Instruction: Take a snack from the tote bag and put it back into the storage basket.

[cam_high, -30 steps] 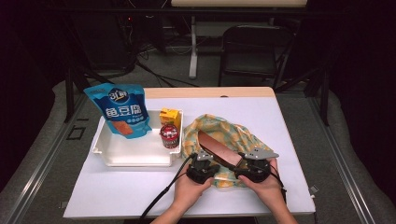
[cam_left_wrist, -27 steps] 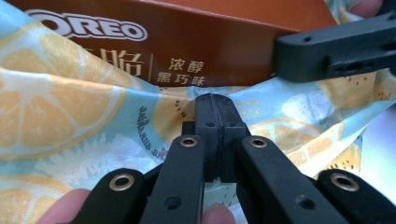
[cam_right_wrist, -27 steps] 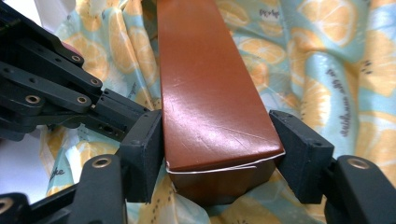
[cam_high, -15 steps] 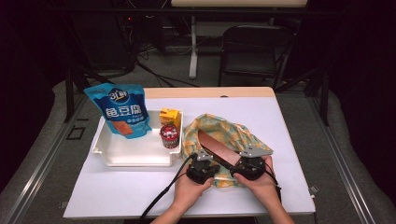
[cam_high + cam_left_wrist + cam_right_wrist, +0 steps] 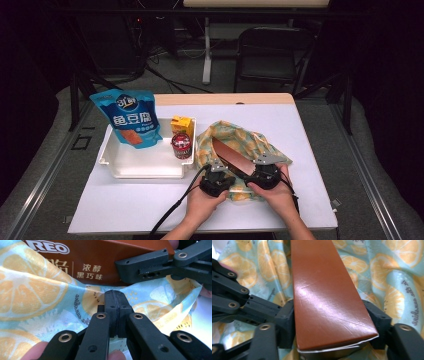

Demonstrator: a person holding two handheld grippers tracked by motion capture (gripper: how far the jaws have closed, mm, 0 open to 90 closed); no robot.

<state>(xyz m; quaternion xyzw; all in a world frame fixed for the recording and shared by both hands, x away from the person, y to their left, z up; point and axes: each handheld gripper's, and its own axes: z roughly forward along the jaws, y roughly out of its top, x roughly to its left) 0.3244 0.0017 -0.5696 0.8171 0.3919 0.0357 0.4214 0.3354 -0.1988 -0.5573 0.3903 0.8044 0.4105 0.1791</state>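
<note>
While the right claw (image 5: 332, 322) clamps the brown box (image 5: 324, 295), left claw (image 5: 115, 312) closed on lemon-print cloth (image 5: 37, 295).

One brown box (image 5: 234, 159), one lemon-print cloth (image 5: 260, 145), one white tray (image 5: 145, 162), one blue pouch (image 5: 131, 119), one can (image 5: 181, 145), one yellow carton (image 5: 181, 124).

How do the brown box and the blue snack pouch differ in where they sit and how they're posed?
The brown box lies slanted on the lemon-print cloth, with the right gripper clamped on its sides; the blue pouch stands upright in the white tray, untouched. The box is long, narrow and rigid, with plain glossy faces; the pouch is broad and soft, with large white characters. Both are packaged snacks.
</note>
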